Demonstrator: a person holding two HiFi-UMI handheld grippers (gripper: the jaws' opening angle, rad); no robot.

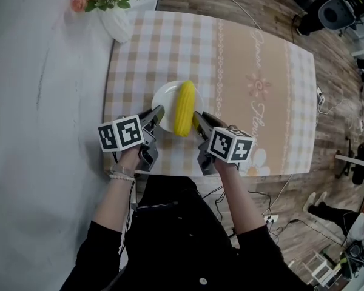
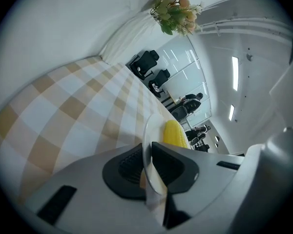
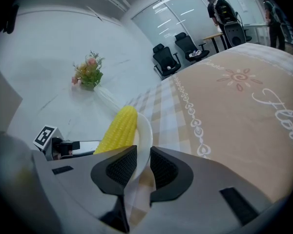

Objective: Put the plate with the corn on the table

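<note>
Gripping from both sides, your left gripper (image 1: 158,113) is clamped on the left rim of the plate (image 1: 164,99), and your right gripper (image 1: 198,119) is clamped on the right rim. Each gripper view shows the thin white edge pinched between the ribbed pads. The plate therefore lies straight between the two grippers, and neither hand is the nearer one. The corn (image 1: 184,108) rests on the plate with its long axis pointing away from you, crosswise to the line joining the grippers. I judge that any tilt to left or right could roll it toward a rim. The plate is over the near part of the checked table (image 1: 255,65); I cannot tell whether its underside touches the table. Lower both sides level and together before you let go.
</note>
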